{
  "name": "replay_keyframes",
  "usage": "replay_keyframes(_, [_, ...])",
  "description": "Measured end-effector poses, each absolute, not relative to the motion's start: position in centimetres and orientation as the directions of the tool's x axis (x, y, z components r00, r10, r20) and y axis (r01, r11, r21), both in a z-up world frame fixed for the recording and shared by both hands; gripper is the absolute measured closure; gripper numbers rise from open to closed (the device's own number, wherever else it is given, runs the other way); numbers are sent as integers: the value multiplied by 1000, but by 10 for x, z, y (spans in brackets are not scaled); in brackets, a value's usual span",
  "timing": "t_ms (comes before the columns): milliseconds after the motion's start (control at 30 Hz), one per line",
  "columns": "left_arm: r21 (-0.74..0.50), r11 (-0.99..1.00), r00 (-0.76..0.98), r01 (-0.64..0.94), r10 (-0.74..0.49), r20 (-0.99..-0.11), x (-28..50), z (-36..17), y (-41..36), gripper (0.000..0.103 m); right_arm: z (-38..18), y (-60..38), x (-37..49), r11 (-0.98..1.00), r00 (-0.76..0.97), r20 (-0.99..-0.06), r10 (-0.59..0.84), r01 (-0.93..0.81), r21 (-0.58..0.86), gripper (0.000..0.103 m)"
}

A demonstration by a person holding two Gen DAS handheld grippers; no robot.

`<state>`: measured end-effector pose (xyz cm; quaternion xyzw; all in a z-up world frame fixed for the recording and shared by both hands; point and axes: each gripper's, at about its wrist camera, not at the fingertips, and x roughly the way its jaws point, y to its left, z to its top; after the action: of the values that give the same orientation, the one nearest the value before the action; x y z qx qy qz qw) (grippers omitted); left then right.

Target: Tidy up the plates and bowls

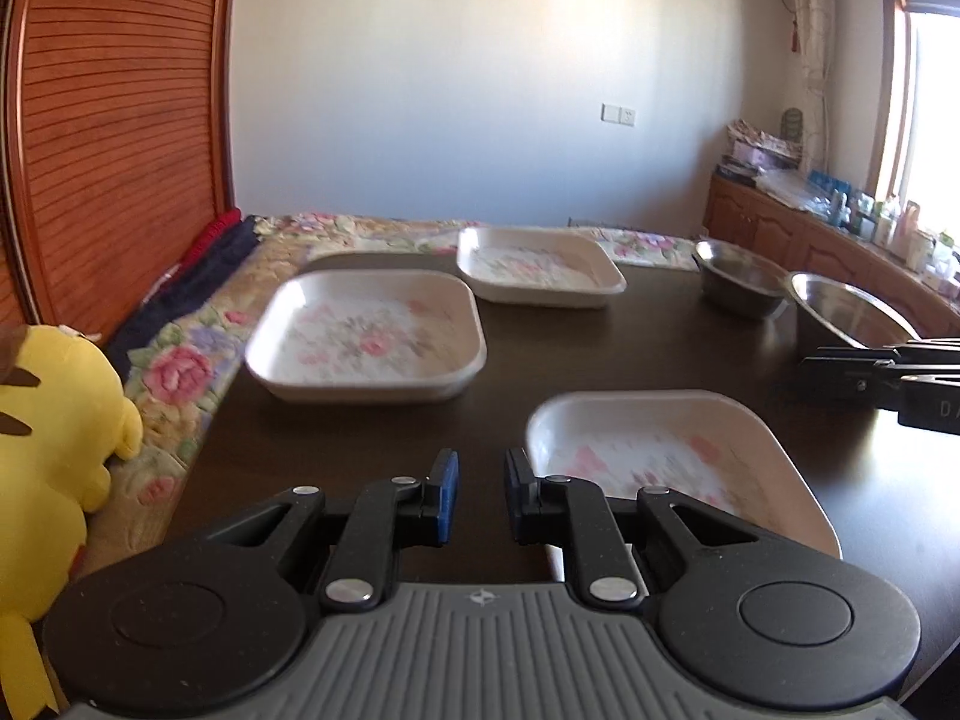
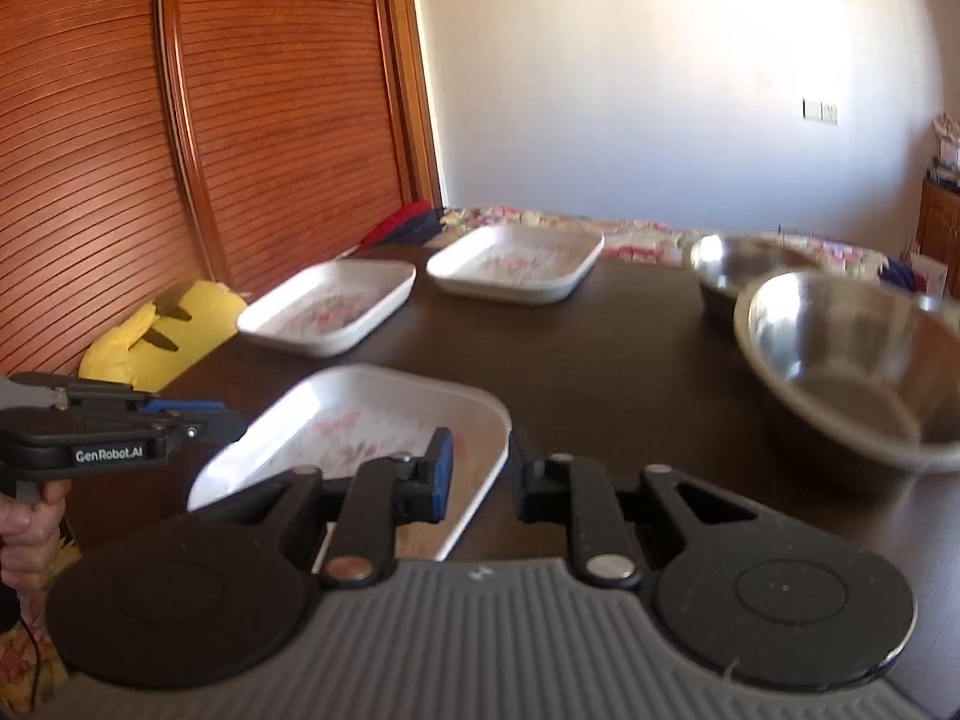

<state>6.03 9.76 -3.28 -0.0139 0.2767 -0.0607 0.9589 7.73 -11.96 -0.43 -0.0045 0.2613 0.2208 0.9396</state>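
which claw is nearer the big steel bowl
Right. The right claw sits just left of the big steel bowl; the left claw is farther left, past the near plate.

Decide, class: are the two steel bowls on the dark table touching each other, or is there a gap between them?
Cannot tell. In the right wrist view the near steel bowl overlaps the far steel bowl, hiding any gap; the left wrist view shows the same overlap.

Daylight enters from a window (image 1: 936, 120) at far right, overexposed to white, and throws a bright patch on the far wall (image 2: 750, 60). The dark desk (image 1: 540, 348) carries a soft sheen. Motion blur smears the floral plates (image 1: 366, 336) and steel bowls (image 2: 852, 360). Fisheye distortion bows the slatted wooden panel (image 2: 180, 150) at the left edge.
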Motion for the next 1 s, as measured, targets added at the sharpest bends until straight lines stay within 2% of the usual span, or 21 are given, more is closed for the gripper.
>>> replay_keyframes(333, [-33, 997, 862, 74, -80, -501, 91, -17, 129, 70, 22, -94, 111, 874, 758, -476, 446, -484, 48, 79])
replay_keyframes(400, [-24, 997, 864, 69, -72, -499, 99, -16, 135, 67, 23, -86, 119, 865, 745, -483, 460, -500, 52, 72])
replay_keyframes(600, [-15, 998, 864, 59, -59, -500, 120, -17, 153, 58, 25, -63, 138, 842, 712, -509, 484, -537, 50, 72])
replay_keyframes(733, [-13, 999, 863, 52, -51, -502, 133, -18, 163, 52, 26, -48, 153, 832, 687, -524, 504, -550, 79, 66])
replay_keyframes(800, [-11, 999, 861, 49, -48, -506, 140, -19, 168, 51, 26, -41, 160, 827, 674, -533, 511, -555, 92, 63])
replay_keyframes(1000, [-13, 999, 851, 43, -43, -523, 164, -24, 184, 50, 21, -22, 183, 822, 640, -569, 516, -556, 121, 61])
